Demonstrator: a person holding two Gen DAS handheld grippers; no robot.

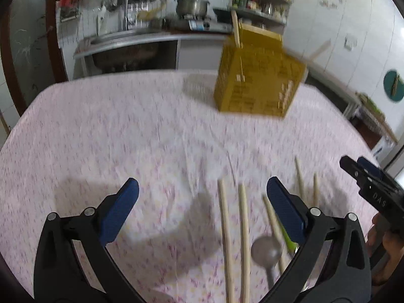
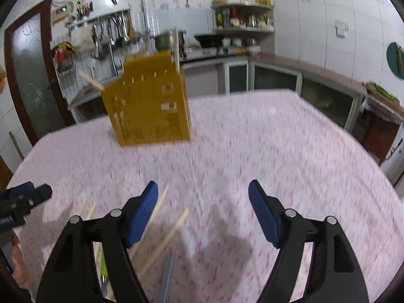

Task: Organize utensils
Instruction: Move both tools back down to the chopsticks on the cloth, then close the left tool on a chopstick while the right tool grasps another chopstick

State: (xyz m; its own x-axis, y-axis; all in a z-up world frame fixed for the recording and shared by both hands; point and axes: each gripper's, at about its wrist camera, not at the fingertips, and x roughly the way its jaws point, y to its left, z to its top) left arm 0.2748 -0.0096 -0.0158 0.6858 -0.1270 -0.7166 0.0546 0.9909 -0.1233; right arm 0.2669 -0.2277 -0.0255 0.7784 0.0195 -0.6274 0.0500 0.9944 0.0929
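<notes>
Both the left gripper [image 1: 202,189] and right gripper [image 2: 203,190] gape wide and empty above the table's [image 1: 113,131] near edge, where chopsticks [image 1: 224,227] and a spoon [image 1: 266,251] lie, the yellow holder [image 1: 257,80] standing toward the far edge.

Table [image 1: 126,131] covered with pink-patterned cloth; yellow slotted holder [image 1: 260,80] stands upright on cloth toward far edge; wooden chopsticks [image 1: 224,227] lie loose on cloth well short of holder, on near side, roughly parallel; metal spoon [image 1: 266,248] lies among chopsticks, bowl toward holder; green-handled item [image 1: 289,240] just beside spoon, kind not discernible.
</notes>
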